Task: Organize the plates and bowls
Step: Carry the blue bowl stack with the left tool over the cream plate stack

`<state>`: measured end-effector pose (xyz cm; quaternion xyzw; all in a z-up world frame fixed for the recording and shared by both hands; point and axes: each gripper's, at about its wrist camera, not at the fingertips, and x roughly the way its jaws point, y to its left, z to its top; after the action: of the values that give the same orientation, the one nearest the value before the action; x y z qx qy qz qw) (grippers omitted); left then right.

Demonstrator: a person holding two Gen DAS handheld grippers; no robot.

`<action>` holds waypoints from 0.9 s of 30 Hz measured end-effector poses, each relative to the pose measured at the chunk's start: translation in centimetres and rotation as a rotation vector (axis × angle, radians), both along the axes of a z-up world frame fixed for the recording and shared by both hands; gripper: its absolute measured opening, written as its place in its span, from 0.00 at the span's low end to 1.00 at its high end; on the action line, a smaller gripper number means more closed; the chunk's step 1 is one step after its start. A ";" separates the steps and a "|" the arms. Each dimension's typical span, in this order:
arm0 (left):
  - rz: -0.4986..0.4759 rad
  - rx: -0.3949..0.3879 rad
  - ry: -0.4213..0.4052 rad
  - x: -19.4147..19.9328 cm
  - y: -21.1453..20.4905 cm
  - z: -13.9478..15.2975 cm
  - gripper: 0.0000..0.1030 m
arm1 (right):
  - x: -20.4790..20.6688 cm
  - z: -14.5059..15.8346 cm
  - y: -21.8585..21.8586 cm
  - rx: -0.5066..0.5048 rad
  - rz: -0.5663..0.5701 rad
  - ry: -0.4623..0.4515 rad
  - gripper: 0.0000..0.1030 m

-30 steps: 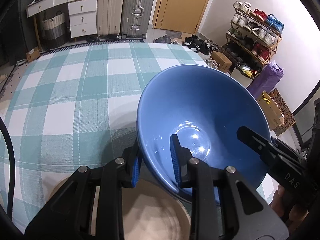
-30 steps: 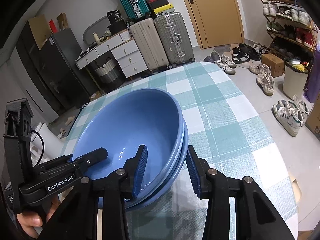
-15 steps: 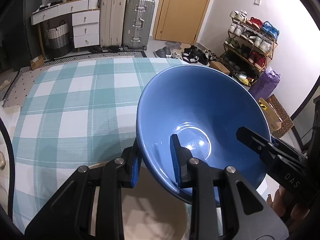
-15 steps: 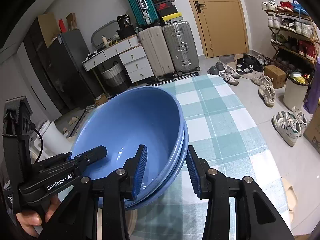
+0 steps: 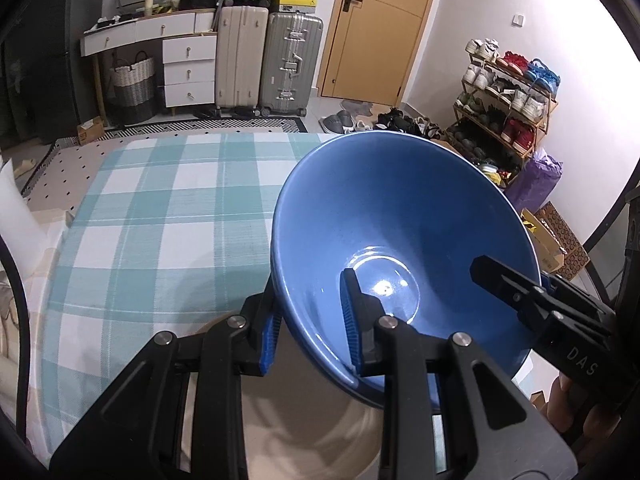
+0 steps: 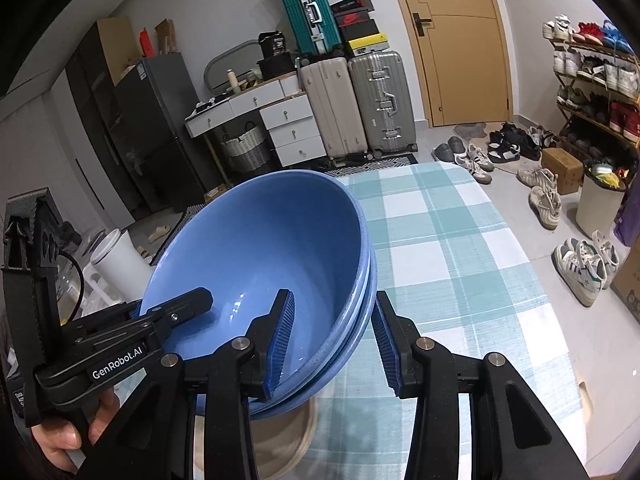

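A nested stack of blue bowls hangs tilted above the checked tablecloth, carried from both sides. My left gripper is shut on the near-left rim, one pad inside and one outside. At the stack's opposite side my right gripper clamps the rim. In the right wrist view the blue bowls show layered rims, and the right gripper pinches them with one finger inside the bowl. The left gripper reaches in from the left there. A beige plate lies on the table under the stack.
The checked table stretches ahead, its far edge towards suitcases and white drawers. A shoe rack and loose shoes are on the right. A white bin stands left of the table.
Both grippers have risen with the blue bowls still clamped. The table has dropped further below, and more of the beige plate shows under the stack.
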<state>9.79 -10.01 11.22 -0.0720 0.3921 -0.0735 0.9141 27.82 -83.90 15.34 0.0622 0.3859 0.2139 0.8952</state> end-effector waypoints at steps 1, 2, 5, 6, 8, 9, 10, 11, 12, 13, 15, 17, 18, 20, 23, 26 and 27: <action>0.004 -0.002 -0.003 -0.4 0.3 0.2 0.23 | -0.2 0.1 0.2 0.000 0.004 -0.001 0.39; 0.009 -0.003 -0.005 -0.9 0.5 0.3 0.23 | -0.5 0.3 0.5 0.000 0.009 -0.003 0.39; 0.019 -0.001 -0.006 -1.9 1.3 0.5 0.23 | -1.0 0.5 1.3 -0.005 0.025 -0.003 0.39; 0.024 -0.002 -0.008 -2.3 1.6 0.5 0.23 | -1.1 0.4 1.6 -0.008 0.031 -0.001 0.39; 0.033 -0.007 -0.008 -3.2 2.2 0.7 0.23 | -1.4 0.5 2.0 -0.009 0.040 -0.004 0.39; 0.036 -0.006 -0.008 -3.3 2.5 0.7 0.23 | -1.6 0.5 2.3 -0.008 0.043 -0.003 0.39; 0.040 -0.004 -0.009 -3.8 2.8 0.8 0.23 | -1.8 0.5 2.6 -0.008 0.048 -0.003 0.39; 0.044 -0.002 -0.010 -4.0 2.9 0.9 0.23 | -1.8 0.5 2.8 -0.008 0.053 -0.003 0.39; 0.048 0.002 -0.011 -4.1 3.0 1.0 0.23 | -2.0 0.5 3.0 -0.008 0.057 -0.003 0.39; 0.051 0.006 -0.012 -4.3 3.2 1.1 0.23 | -2.0 0.4 3.2 -0.008 0.061 -0.002 0.39; 0.061 0.010 -0.014 -4.5 3.7 1.1 0.23 | -2.3 0.3 3.7 -0.007 0.070 0.000 0.39; 0.070 0.010 -0.013 -4.9 4.2 1.1 0.23 | -2.5 0.0 4.1 -0.007 0.080 0.004 0.39; 0.074 0.010 -0.012 -5.0 4.4 1.0 0.23 | -2.6 0.0 4.3 -0.008 0.085 0.005 0.39; 0.082 0.012 -0.011 -5.4 4.9 0.9 0.23 | -2.8 -0.3 4.7 -0.008 0.091 0.009 0.39; 0.093 0.012 -0.008 -5.7 5.6 0.5 0.23 | -3.1 -0.7 5.4 -0.014 0.104 0.014 0.39; 0.103 0.014 -0.002 -6.1 6.3 -0.1 0.23 | -3.3 -1.2 6.0 -0.016 0.114 0.023 0.39; 0.106 0.014 0.000 -6.2 6.5 -0.3 0.23 | -3.3 -1.4 6.1 -0.017 0.117 0.026 0.39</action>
<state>3.62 -3.51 10.94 -0.0863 0.3885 -0.0220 0.9171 24.51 -77.80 13.95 0.0347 0.4025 0.2616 0.8766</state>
